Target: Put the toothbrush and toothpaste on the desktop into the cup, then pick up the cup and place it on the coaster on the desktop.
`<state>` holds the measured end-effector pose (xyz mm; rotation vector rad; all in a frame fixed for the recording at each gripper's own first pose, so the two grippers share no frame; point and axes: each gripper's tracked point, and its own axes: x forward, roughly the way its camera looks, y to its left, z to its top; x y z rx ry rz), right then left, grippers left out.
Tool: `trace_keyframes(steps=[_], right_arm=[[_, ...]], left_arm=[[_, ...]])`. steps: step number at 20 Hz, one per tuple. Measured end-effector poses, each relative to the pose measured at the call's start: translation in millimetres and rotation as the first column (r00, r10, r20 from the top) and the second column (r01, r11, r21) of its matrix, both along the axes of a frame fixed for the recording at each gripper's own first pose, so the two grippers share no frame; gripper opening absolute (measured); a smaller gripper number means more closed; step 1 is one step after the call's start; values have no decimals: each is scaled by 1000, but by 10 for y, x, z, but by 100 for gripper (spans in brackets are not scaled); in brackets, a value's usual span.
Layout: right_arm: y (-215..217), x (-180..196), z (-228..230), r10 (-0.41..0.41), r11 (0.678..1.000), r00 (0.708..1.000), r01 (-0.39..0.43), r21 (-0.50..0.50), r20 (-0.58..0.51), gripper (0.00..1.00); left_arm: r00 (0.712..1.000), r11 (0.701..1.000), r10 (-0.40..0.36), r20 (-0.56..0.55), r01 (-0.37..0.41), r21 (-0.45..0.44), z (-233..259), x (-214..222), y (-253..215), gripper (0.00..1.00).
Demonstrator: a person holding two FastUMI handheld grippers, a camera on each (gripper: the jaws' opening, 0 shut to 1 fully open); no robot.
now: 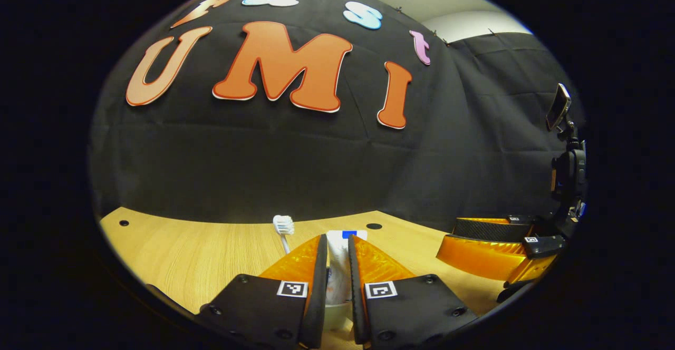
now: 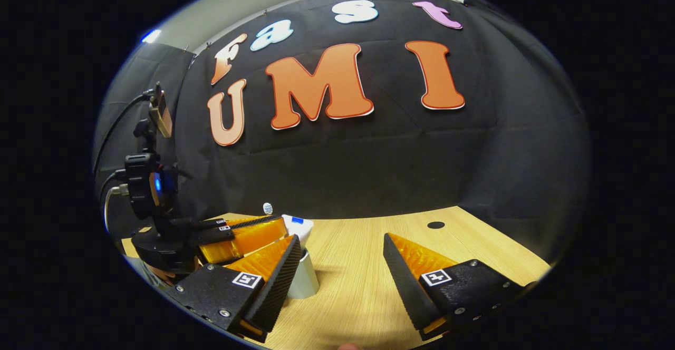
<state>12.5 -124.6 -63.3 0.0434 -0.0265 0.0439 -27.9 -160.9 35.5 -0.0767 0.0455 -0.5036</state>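
My left gripper (image 1: 337,239) is shut on the white toothpaste tube (image 1: 345,235), which stands upright with its blue-marked end on top. Its lower end goes down into the white cup (image 1: 337,314) just under the fingers. A white toothbrush (image 1: 283,226) stands beside the tube, bristles up. In the right gripper view the cup (image 2: 304,280) sits on the wooden desk, with the left gripper (image 2: 253,232) above it holding the toothpaste (image 2: 298,223), and the toothbrush head (image 2: 268,208) behind. My right gripper (image 2: 341,237) is open to the right of the cup, its left finger close to the cup's wall.
The wooden desktop (image 2: 358,265) ends at the black cloth wall. Small dark holes (image 1: 374,226) (image 2: 435,225) mark the desk near the back. The right gripper (image 1: 490,245) shows at the right of the left gripper view, with a phone on a mount (image 1: 558,106) above it.
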Motion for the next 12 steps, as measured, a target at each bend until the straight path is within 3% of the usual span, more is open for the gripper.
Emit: trace_keyframes(steps=[3, 7, 11, 12], right_arm=[[59, -10, 0, 15, 1000, 1000, -14, 14, -11, 94], [165, -10, -20, 36, 999, 999, -35, 29, -34, 94], [312, 21, -135, 63, 998, 994, -60, 34, -95, 95], [336, 35, -153, 65, 998, 992, -62, 31, -106, 95]], left_arm=[[1000, 999, 5, 28, -4, -32, 120, -72, 98, 34], [996, 999, 43, 77, -41, -28, 292, -138, 267, 58], [990, 993, 116, 85, -117, 17, 328, -175, 563, 97], [988, 991, 129, 87, -131, 22, 339, -183, 618, 99]])
